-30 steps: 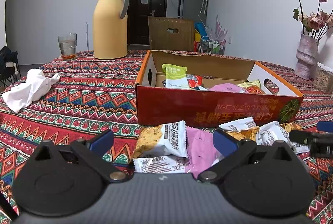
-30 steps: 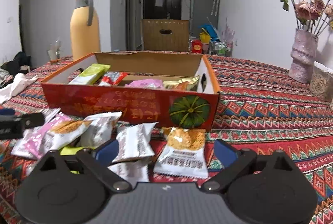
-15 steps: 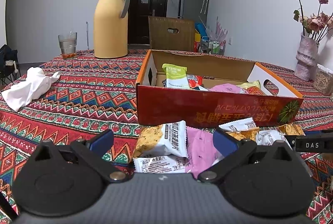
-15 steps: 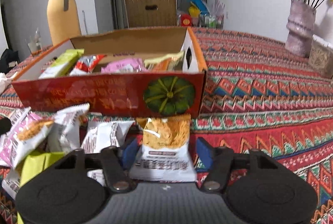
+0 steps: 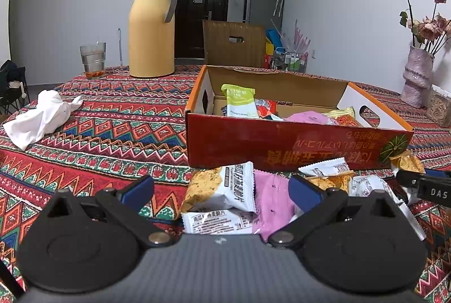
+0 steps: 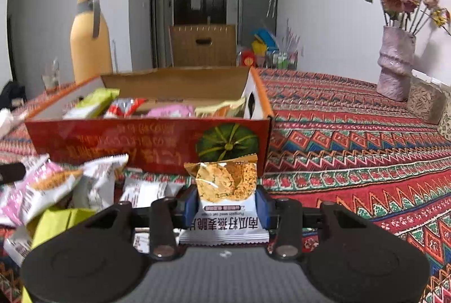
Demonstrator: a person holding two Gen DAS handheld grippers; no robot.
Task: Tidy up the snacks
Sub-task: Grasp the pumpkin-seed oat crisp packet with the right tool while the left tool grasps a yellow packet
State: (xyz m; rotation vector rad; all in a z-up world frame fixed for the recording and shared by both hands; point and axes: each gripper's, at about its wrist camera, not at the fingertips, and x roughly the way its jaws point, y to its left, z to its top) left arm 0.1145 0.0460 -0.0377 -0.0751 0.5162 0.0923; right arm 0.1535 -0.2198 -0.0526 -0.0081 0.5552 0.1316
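The crisp packet [image 6: 227, 200] is glossy plastic film, crinkled at its sealed edges. The box [image 5: 282, 145] is matt cardboard, printed red outside and raw brown inside. The tablecloth [image 5: 112, 131] is woven patterned cloth. At far left, the yellow jug [image 5: 152, 29] looks smooth and matt.

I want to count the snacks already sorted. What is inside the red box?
Inside the red box: a green packet, a red packet, a pink packet and a yellow one. Anything beneath them is hidden.
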